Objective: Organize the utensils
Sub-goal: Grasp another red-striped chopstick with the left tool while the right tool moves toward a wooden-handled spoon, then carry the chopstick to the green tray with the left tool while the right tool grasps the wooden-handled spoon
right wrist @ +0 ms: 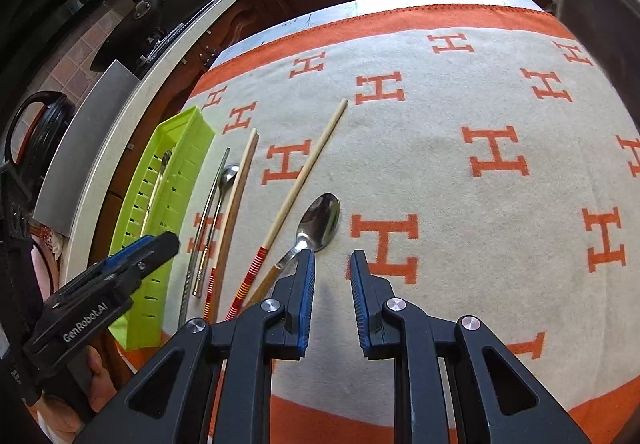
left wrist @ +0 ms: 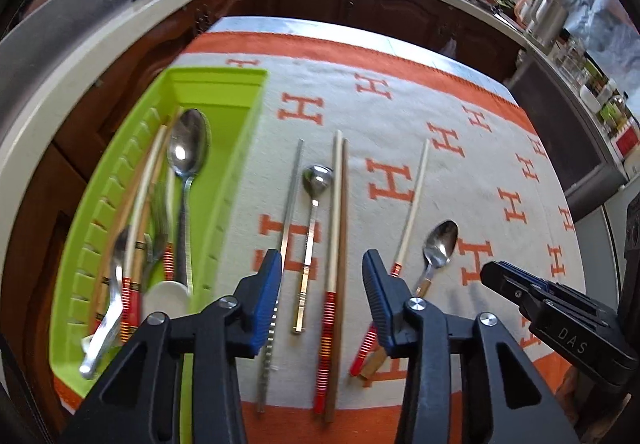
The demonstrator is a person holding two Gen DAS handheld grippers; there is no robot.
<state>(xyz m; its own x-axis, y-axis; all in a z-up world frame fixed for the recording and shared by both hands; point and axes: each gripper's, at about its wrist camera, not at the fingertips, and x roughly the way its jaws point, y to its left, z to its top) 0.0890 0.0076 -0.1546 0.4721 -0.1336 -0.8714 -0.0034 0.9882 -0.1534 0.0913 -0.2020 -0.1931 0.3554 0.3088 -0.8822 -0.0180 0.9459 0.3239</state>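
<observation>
A green tray point(left wrist: 224, 75) at the left holds a large steel spoon point(left wrist: 188, 147), chopsticks and other cutlery. On the cloth beside it lie a metal chopstick point(left wrist: 294, 183), a slim long-handled spoon point(left wrist: 318, 177), a chopstick pair point(left wrist: 339, 203), a lone red-banded chopstick point(left wrist: 416, 195) and a wooden-handled spoon point(left wrist: 442, 244). My left gripper point(left wrist: 322, 270) hangs open above the slim spoon's handle and the pair, gripping nothing. My right gripper point(right wrist: 332, 264) stands narrowly open just right of the wooden-handled spoon point(right wrist: 322, 217), its gap empty.
The table carries a cream cloth point(right wrist: 460, 171) with orange H marks and an orange border. A grey kitchen counter point(left wrist: 60, 75) and dark cabinets curve around the far and left sides. A hand point(right wrist: 100, 376) shows under the left gripper point(right wrist: 160, 240).
</observation>
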